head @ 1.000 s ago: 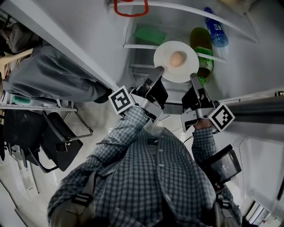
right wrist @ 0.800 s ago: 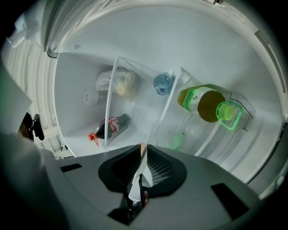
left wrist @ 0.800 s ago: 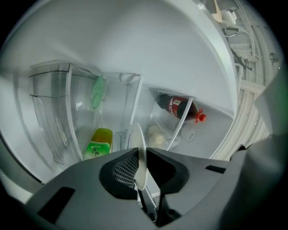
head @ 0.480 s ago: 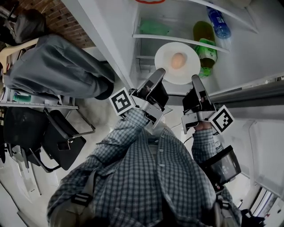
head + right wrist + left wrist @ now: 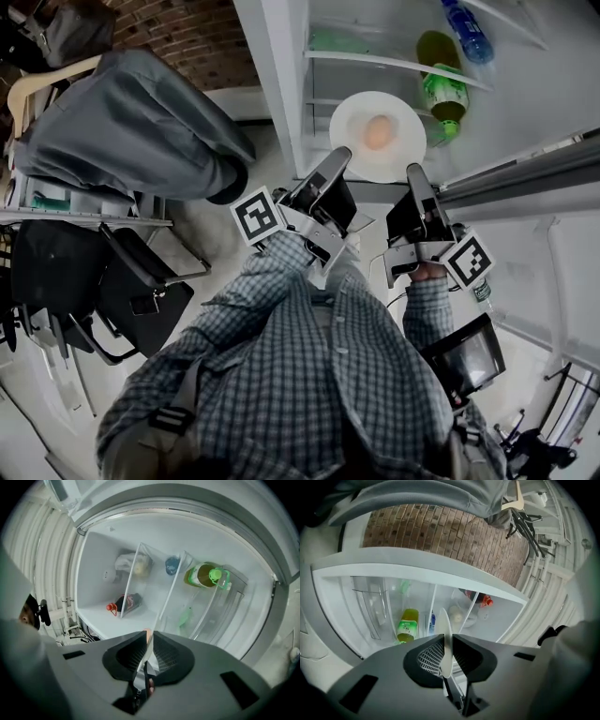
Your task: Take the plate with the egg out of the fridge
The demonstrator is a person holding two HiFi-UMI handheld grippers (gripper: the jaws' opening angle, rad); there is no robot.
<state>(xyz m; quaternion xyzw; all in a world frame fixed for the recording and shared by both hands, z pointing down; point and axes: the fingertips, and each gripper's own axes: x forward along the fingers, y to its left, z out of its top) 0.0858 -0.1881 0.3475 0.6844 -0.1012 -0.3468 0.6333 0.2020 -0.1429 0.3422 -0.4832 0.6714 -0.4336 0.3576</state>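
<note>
left hand-held gripper (image 5: 338,157) | right hand-held gripper (image 5: 413,172) | both pinch plate (image 5: 401,148) | head view alone shows its face with egg (image 5: 377,132)

Checked, seemingly blue-grey long-sleeved shirt (image 5: 309,375); dark shoulder straps (image 5: 181,401).

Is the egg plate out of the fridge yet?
Nearly! Done: the left tool and right tool are each clamped on the rim of the plate, and the egg sits on top. In hand: the plate is held in front of the shelves of the open fridge. Left: bring it fully clear and set it down somewhere.
</note>
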